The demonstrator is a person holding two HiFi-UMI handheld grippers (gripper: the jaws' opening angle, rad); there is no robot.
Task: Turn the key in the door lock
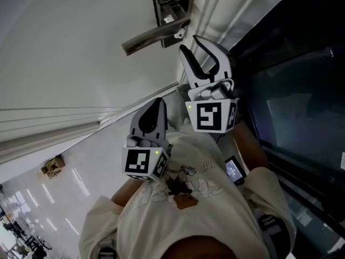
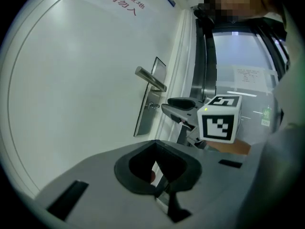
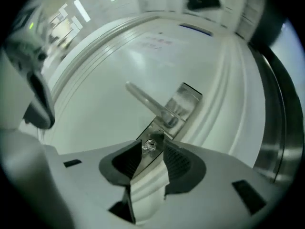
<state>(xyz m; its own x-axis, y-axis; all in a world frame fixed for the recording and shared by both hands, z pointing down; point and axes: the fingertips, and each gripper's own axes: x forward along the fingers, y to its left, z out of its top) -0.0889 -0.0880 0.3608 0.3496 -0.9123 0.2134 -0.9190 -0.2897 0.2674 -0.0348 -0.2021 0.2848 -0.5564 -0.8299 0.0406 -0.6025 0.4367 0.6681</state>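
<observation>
The key point(image 3: 149, 145) sits in the lock, just under the door handle point(image 3: 151, 103). The right gripper point(image 3: 150, 150) is let go, with one jaw on each side of the key but not squeezing it. The left gripper point(image 2: 154, 163) is closed on nothing and waits out of the way.

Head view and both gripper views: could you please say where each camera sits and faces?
Head view: on the head, looking steeply down at the door handle; left claw, right claw, shirt show.
Left gripper view: on left claw, facing the door; right claw shows.
Right gripper view: on right claw, facing the key; own jaws show.
Shared: door handle.
</observation>
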